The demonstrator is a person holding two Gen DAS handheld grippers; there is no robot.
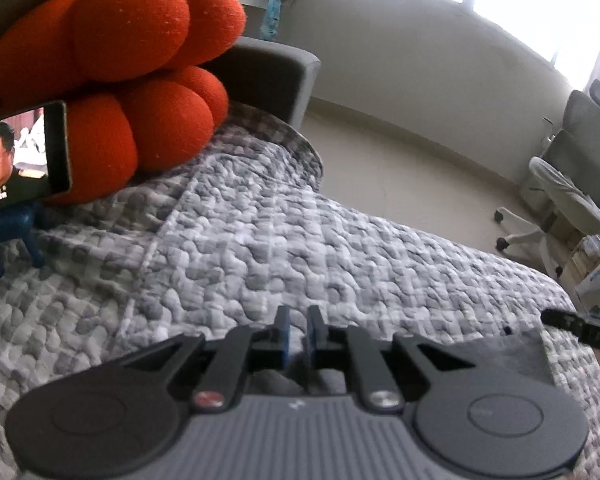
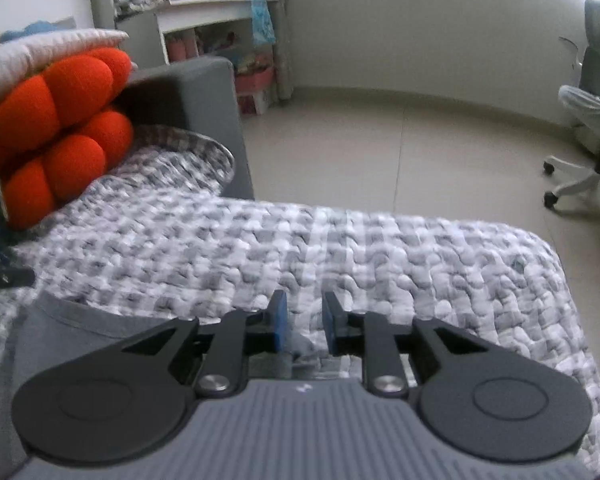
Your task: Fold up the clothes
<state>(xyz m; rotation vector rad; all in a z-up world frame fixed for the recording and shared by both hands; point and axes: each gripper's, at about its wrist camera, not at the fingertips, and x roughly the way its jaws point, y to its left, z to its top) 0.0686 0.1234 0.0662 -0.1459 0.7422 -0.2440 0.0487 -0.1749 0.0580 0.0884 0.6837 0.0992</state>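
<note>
Here the plain grey cloth garment (image 2: 72,332) lies on the grey-and-white quilted bedspread (image 2: 380,264) near its front edge, apparently pinched between the left gripper (image 1: 299,334)'s near-closed fingers, unclamped between the right gripper (image 2: 303,326)'s parted ones.

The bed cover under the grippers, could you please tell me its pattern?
A grey-and-white check, puckered; the bed cover shows best in the left wrist view.

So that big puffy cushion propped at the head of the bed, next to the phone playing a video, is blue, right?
Not blue: the puffy cushion is orange-red. The left wrist view shows it plainly, leaning behind the phone that plays a video, at the far end of the grey-and-white checked bedspread. The right wrist view shows the same orange-red colour.
</note>
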